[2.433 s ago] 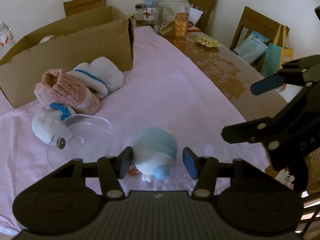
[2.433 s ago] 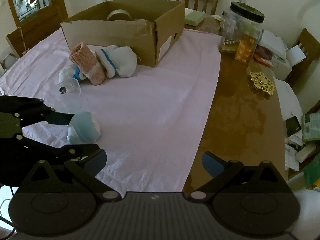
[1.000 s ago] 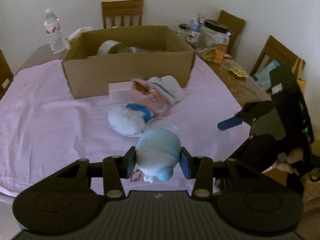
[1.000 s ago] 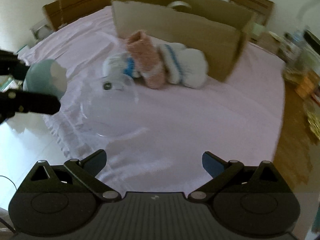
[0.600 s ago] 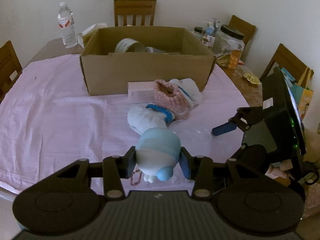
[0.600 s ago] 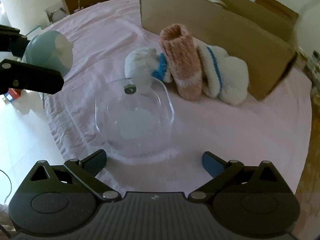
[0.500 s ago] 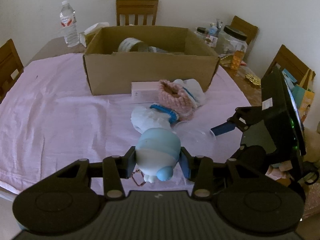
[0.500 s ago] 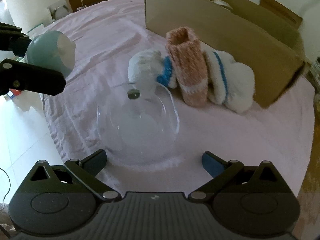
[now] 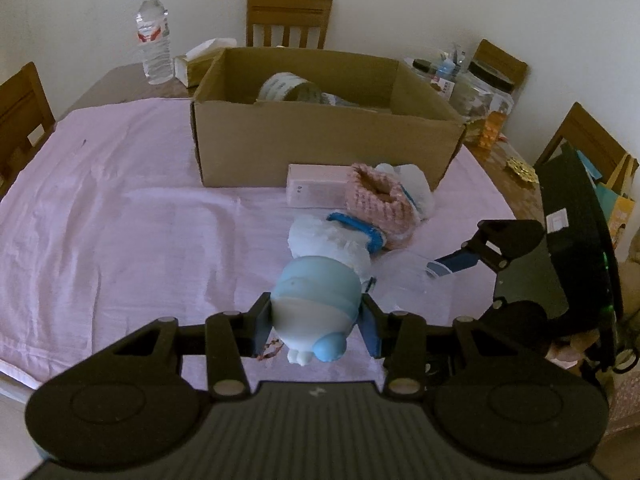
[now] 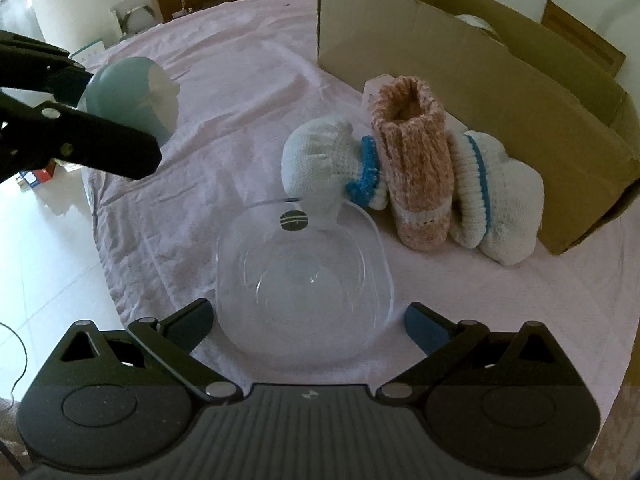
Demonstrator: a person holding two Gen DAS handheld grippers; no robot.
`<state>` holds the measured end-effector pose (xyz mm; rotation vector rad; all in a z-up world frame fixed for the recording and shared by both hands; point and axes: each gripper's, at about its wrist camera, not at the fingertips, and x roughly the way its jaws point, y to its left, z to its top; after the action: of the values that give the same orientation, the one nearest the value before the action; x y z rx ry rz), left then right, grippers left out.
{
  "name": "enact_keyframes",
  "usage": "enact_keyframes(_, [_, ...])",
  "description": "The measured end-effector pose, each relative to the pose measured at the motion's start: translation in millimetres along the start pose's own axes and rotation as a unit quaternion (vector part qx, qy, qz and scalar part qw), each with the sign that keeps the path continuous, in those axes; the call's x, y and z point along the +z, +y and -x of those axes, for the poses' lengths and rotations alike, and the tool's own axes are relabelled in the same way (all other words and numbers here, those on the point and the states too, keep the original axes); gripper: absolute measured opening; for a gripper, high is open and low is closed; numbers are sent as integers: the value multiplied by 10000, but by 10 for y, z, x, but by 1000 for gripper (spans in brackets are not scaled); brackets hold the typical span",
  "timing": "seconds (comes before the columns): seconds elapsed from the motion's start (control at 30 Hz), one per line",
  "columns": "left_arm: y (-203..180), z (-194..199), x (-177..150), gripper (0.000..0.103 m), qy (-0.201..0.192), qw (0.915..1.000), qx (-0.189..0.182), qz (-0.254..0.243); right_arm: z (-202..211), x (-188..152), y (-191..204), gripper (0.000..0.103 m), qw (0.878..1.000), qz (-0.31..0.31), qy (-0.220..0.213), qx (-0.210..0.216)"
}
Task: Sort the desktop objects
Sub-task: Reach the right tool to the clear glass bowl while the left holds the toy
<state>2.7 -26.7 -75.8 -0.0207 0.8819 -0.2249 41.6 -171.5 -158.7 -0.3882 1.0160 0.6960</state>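
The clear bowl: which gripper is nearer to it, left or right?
Right. The right gripper has its open fingers either side of the clear bowl; the left gripper, holding the blue toy, is off to one side.

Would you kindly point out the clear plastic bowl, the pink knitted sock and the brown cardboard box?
Clear plastic bowl (image 10: pixel 304 280), right wrist view, inner base.
Pink knitted sock (image 10: pixel 416 168), right wrist view, ribbed side.
Brown cardboard box (image 9: pixel 320 148), left wrist view, front wall.

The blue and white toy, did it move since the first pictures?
Yes. The blue and white toy lay on the pink cloth; now the left gripper holds it above the cloth.
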Motion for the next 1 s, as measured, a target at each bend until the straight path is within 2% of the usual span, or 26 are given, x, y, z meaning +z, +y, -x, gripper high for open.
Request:
enact_keyframes(0.3, [112,-18,40,44,12,10000,-24,18,-42,117,-15,103,9997,112,204,54])
enact_keyframes(0.63, [197,-20,82,44,-15,9999,-97,-25,-112,321,-30,103,9961,176,863,67])
enact_keyframes(0.8, [237,-37,97,44,4,9999,-140,-90,-120,430,60,103,9945,589,857,-130])
enact_keyframes(0.9, [263,-51,108,44,19,9998,-159,-98,-89,470,77,99,9934,724,868,-190])
enact_keyframes(1.0, [276,-60,117,44,27,9998,-182,-109,-71,496,52,90,9924,773,936,-177])
